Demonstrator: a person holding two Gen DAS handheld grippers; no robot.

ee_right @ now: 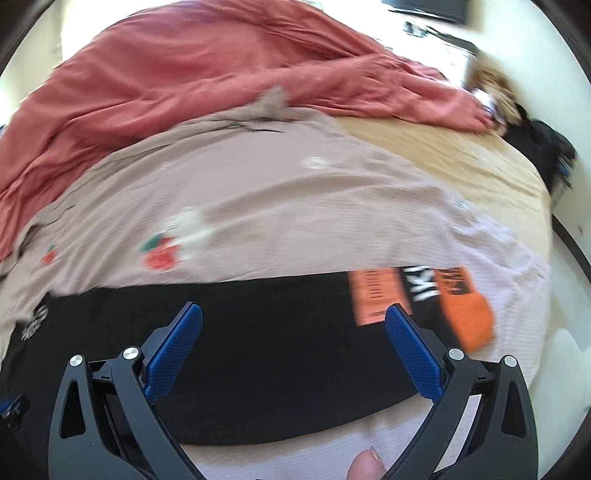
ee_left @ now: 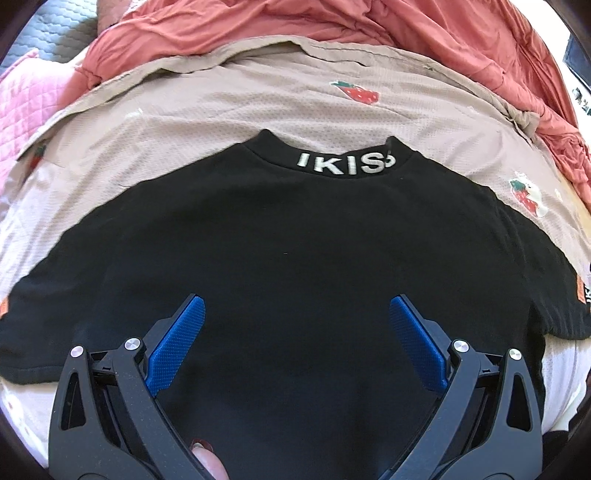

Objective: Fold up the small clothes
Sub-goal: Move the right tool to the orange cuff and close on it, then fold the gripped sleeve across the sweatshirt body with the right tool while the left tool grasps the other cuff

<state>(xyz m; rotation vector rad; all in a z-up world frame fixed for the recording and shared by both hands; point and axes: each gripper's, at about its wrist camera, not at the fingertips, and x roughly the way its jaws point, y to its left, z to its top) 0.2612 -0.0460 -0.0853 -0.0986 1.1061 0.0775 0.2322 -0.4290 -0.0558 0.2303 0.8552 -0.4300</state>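
- Left wrist view: one black T-shirt [ee_left: 295,240], spread flat, white "IKIS" lettering on collar; lies on a beige strawberry-print sheet [ee_left: 221,107].
- Right wrist view: two orange patches [ee_right: 376,295] on its sleeve.
- Left gripper [ee_left: 297,314]: jaws apart, empty, above shirt.
- Right gripper [ee_right: 293,321]: jaws apart, empty.
- One red blanket [ee_left: 258,26] behind.

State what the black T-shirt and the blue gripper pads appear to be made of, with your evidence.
Black T-shirt: soft matte knit, probably cotton; it drapes limply and has a ribbed collar. Blue pads: probably moulded plastic or rubber, going by the dotted grip texture.
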